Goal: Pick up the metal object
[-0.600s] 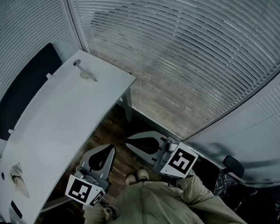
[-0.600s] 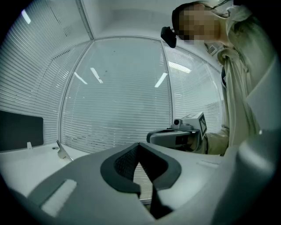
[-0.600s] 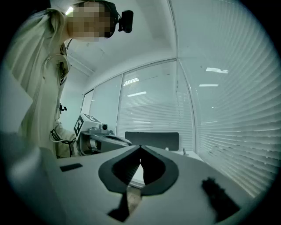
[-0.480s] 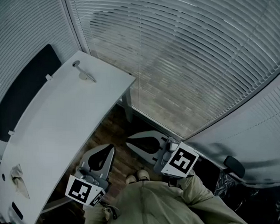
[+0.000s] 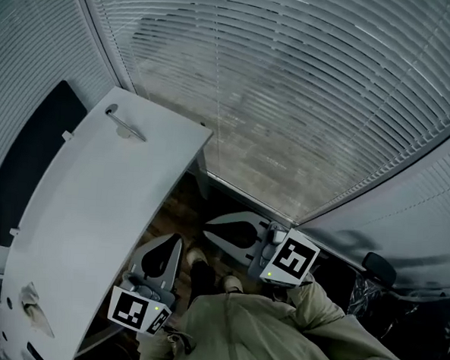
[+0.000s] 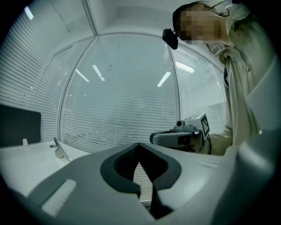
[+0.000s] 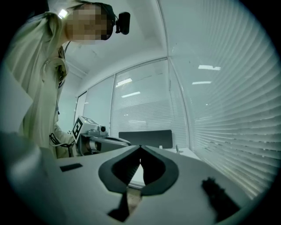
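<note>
Task thing: the slim silvery metal object point(image 5: 126, 125) lies on the far end of the long white tabletop point(image 5: 93, 221), close to its far edge and to the window blinds. A small ring shape shows at its left end. In the left gripper view the metal object point(image 6: 59, 150) appears as a thin sloping bar low at the left.

Left claw: the grey two-jaw left claw point(image 5: 177, 239) is held off the tabletop, just beside its right-hand edge. It is above the dark wooden floor point(image 5: 179, 203) and points toward the far wall. In its own view the left claw point(image 6: 139, 146) has its jaws pressed together at the tips with nothing between them.

Right claw: the matching grey right claw point(image 5: 206, 227) is held to the right of the left one, also over the floor, and points leftward toward the tabletop. In its own view the right claw point(image 7: 140, 147) has its jaws meeting at the tips, and it is empty.

Separation: both claws are well apart from the metal object.

Marker cubes: a white left cube point(image 5: 136, 310) and a white right cube point(image 5: 292, 257), each with black square markers, sit at the rear of the claws.

Also on the tabletop: a crumpled pale cloth point(image 5: 33, 303) lies at the near end, well apart from the metal object.

Surroundings: a black rectangular panel point(image 5: 29, 156) stands beyond the tabletop's left edge. Horizontal white blinds point(image 5: 291, 88) cover the walls.

Person: a beige jacket point(image 5: 254, 329) fills the lower middle of the head view.
</note>
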The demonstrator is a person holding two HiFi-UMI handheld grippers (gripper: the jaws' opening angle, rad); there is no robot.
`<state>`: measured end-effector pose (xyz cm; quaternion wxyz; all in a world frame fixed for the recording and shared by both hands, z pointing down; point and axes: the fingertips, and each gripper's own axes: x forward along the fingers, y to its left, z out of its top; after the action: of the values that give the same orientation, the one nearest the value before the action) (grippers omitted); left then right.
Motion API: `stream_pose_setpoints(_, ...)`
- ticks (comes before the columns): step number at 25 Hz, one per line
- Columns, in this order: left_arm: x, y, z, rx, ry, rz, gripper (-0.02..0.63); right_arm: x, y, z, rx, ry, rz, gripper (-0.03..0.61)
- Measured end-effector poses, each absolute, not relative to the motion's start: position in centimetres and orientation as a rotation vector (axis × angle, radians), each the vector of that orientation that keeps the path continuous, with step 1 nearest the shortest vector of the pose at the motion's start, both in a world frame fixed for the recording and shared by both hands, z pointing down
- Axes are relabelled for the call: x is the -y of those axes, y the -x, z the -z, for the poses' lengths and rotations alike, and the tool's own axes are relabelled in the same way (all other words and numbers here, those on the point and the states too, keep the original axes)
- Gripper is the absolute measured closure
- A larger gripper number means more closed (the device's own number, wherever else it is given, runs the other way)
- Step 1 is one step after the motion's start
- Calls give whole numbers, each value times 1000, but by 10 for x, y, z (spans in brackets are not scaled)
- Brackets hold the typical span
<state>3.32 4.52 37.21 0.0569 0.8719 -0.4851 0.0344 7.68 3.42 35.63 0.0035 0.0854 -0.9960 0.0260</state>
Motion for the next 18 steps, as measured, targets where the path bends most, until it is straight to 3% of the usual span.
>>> stream_pose_setpoints(18, 98, 118, -374, 1464, -2638, -55, 607, 99, 73, -355, 3070, -266, -36, 574)
